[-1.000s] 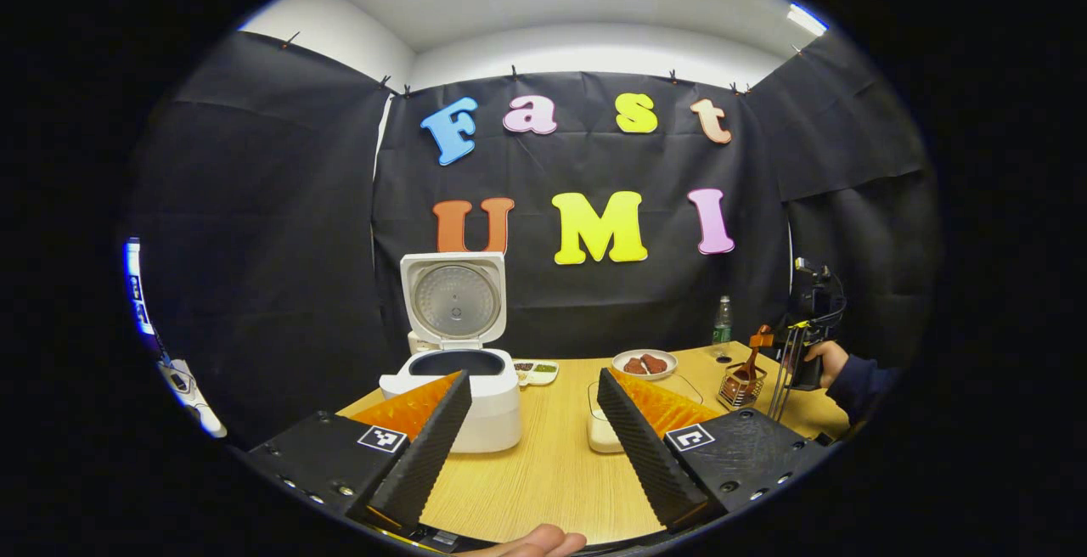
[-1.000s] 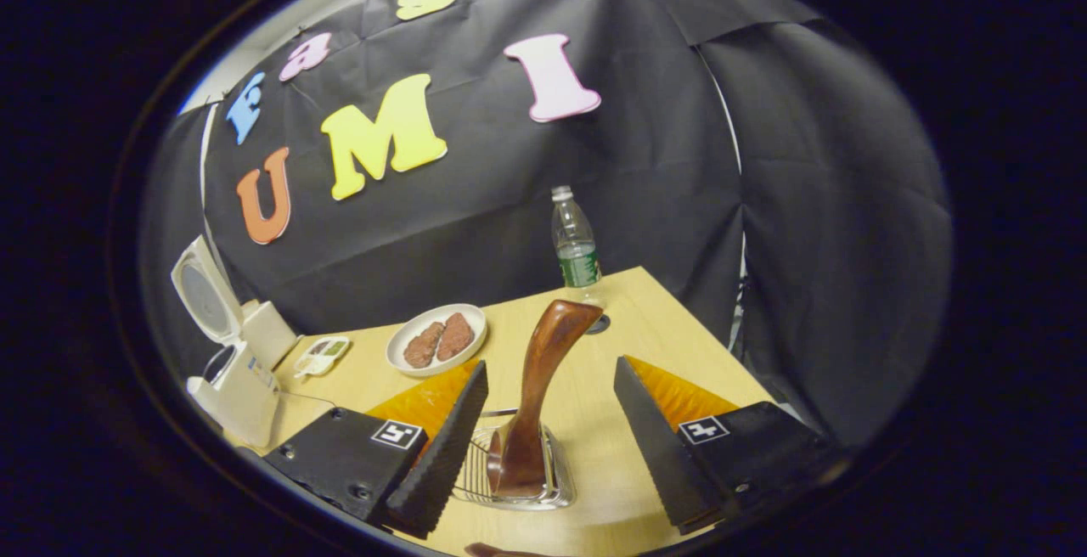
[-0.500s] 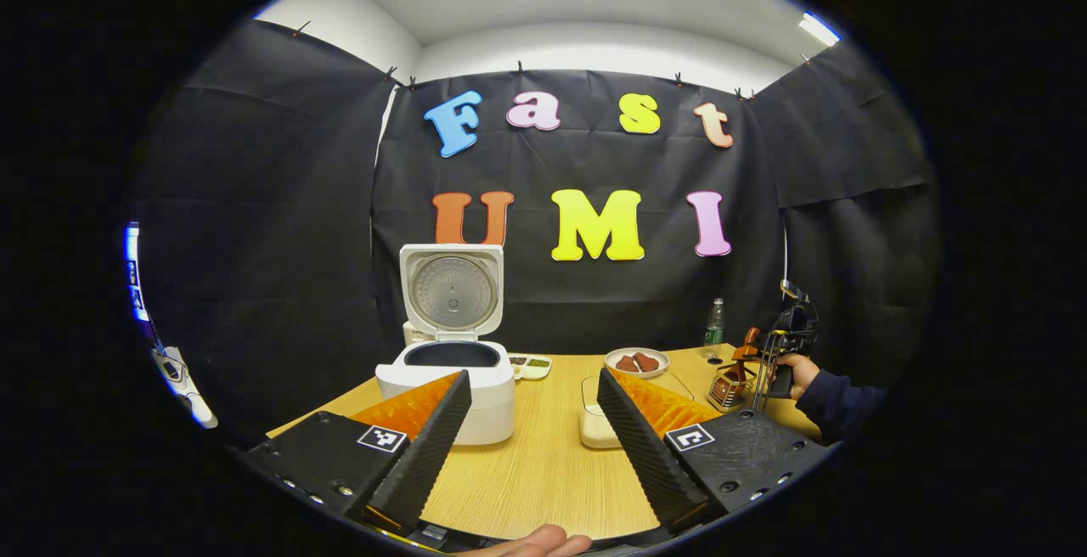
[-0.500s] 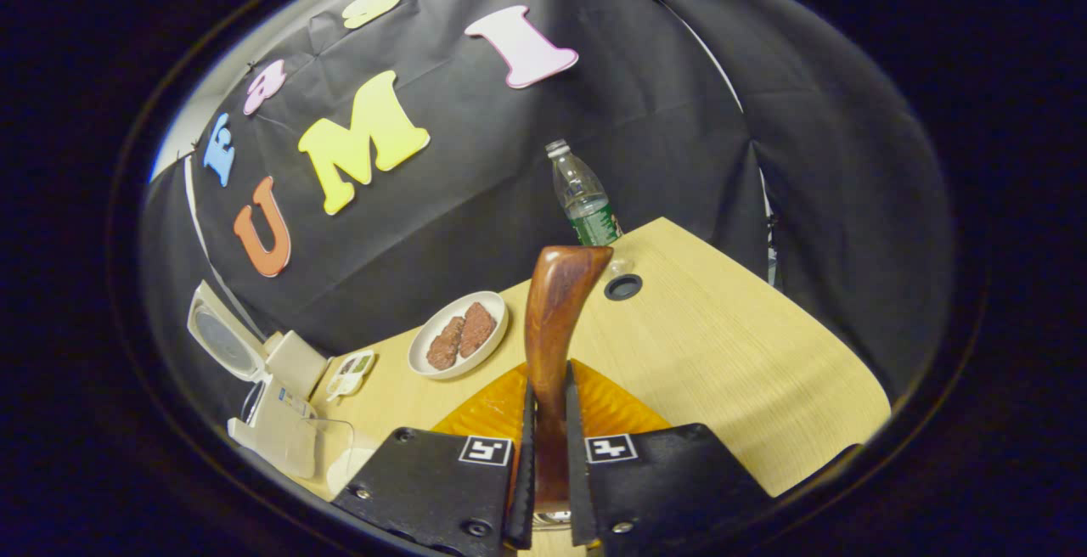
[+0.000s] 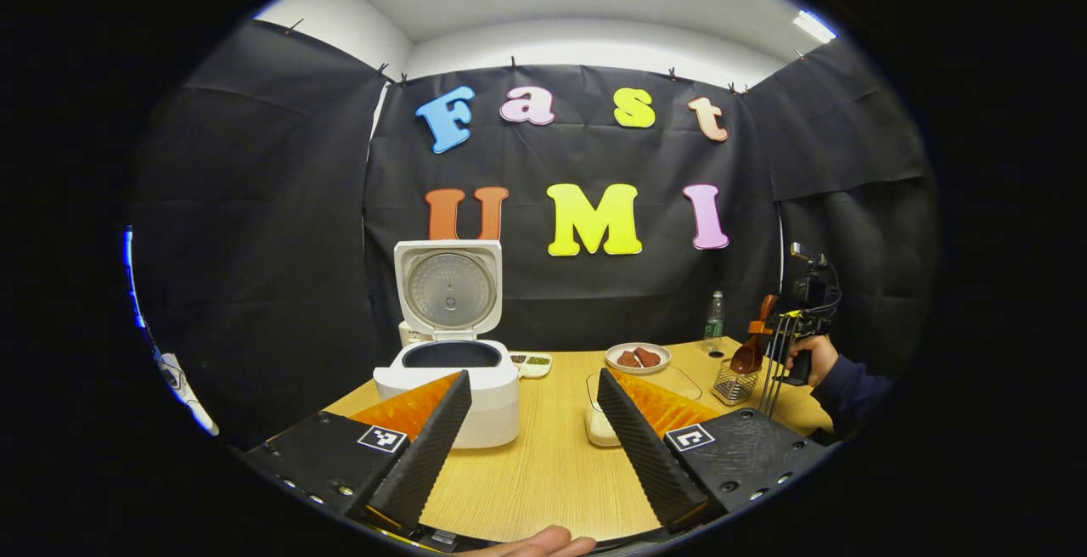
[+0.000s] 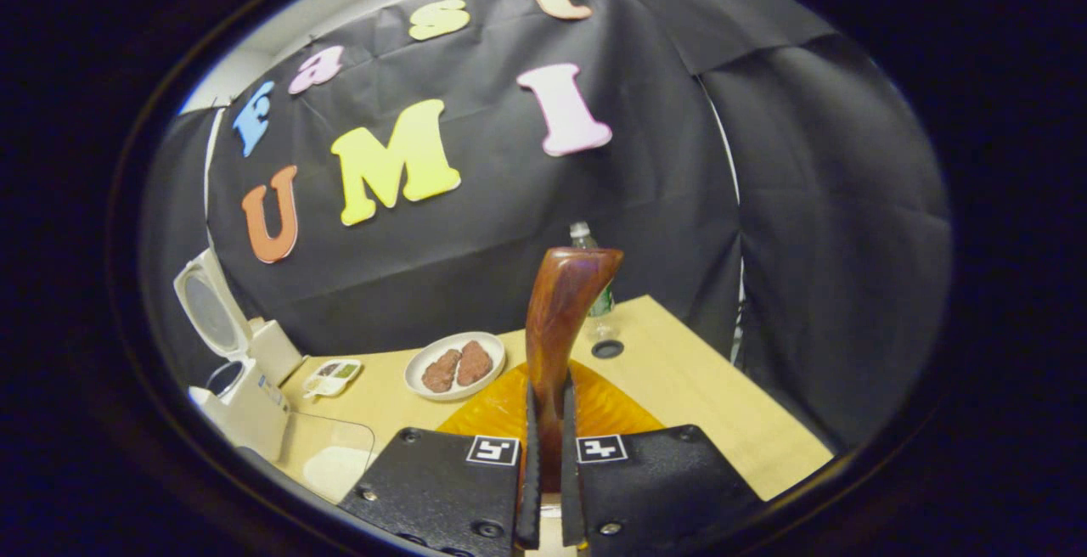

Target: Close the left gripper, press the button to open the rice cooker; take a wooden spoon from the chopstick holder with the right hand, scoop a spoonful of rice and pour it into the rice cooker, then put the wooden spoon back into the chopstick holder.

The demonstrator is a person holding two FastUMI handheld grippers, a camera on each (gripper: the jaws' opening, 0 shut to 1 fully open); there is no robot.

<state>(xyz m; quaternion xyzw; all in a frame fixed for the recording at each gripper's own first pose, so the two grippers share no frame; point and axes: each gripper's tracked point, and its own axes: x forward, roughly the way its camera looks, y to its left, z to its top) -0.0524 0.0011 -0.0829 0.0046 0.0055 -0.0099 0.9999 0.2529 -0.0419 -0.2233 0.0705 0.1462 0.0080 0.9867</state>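
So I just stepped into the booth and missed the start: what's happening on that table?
A person works two handheld grippers. The rice cooker already stands open, lid up. The right gripper is shut on the wooden spoon and holds it above the chopstick holder. The left gripper is open, hovering over the table facing the cooker. No rice scooped yet from the clear container.
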